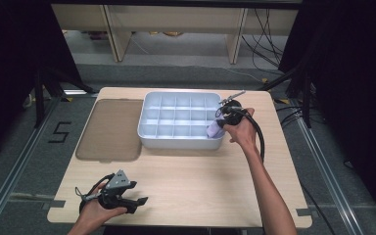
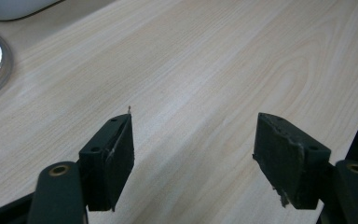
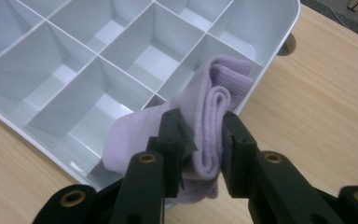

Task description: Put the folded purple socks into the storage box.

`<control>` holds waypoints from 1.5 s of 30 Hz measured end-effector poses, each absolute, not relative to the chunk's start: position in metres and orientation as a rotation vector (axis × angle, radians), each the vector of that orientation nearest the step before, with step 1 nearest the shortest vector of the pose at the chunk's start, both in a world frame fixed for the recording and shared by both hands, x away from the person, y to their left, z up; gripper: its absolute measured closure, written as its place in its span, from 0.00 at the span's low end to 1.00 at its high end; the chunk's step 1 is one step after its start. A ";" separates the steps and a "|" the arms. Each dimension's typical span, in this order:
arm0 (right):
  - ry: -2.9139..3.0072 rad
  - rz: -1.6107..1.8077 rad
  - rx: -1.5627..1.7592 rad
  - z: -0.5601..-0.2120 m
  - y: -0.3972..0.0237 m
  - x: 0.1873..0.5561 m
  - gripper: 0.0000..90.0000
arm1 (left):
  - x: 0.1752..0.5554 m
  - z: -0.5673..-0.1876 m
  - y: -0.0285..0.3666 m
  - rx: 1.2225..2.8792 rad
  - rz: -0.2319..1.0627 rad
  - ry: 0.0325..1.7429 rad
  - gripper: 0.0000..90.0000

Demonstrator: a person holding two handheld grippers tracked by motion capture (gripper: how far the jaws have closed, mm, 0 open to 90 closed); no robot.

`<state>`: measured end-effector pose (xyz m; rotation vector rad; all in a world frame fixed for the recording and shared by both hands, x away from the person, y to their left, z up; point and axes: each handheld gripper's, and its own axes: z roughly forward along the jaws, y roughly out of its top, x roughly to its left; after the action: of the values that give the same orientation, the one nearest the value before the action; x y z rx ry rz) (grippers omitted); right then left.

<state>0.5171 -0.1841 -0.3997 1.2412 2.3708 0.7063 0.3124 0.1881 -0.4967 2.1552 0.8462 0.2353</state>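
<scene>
A folded lilac sock (image 3: 200,126) is pinched between the two black jaws of my right gripper (image 3: 201,140). It hangs over the near right corner compartment of the pale blue divided tray (image 3: 279,44). In the high view the right gripper (image 1: 223,122) holds the lilac sock (image 1: 214,129) at the right end of the tray (image 1: 147,131). My left gripper (image 1: 138,202) rests low over the table's front left corner. Its jaws stand wide apart in the left gripper view, with bare wood between them (image 2: 193,156).
A smoky translucent lid (image 1: 110,129) lies flat on the wooden table (image 1: 200,181) just left of the tray. The tray's other compartments look bare. Cables and shelving stand on the floor beyond the far edge.
</scene>
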 end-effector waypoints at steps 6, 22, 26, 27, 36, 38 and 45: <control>2.378 0.645 1.209 -0.407 -0.177 0.517 0.81 | 0.312 -0.497 0.187 2.158 0.220 0.855 0.32; 2.419 0.594 1.155 -0.426 -0.168 0.518 0.81 | 0.312 -0.497 0.187 2.173 0.232 0.836 0.32; 2.437 0.596 1.187 -0.433 -0.166 0.516 0.77 | 0.312 -0.497 0.187 2.184 0.240 0.834 0.32; 2.441 0.605 1.180 -0.434 -0.167 0.516 0.73 | 0.312 -0.498 0.187 2.179 0.238 0.838 0.32; 2.383 0.787 1.183 -0.412 -0.174 0.516 0.81 | 0.312 -0.497 0.187 2.181 0.237 0.830 0.32; 2.377 0.796 1.191 -0.411 -0.174 0.518 0.86 | 0.311 -0.498 0.186 2.167 0.214 0.849 0.32; 2.452 0.718 1.239 -0.431 -0.166 0.521 0.93 | 0.311 -0.498 0.186 2.185 0.226 0.828 0.32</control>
<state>0.5212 -0.1657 -0.4306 1.2389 2.4524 0.7177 0.3114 0.1862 -0.4981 2.1854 0.8277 0.2257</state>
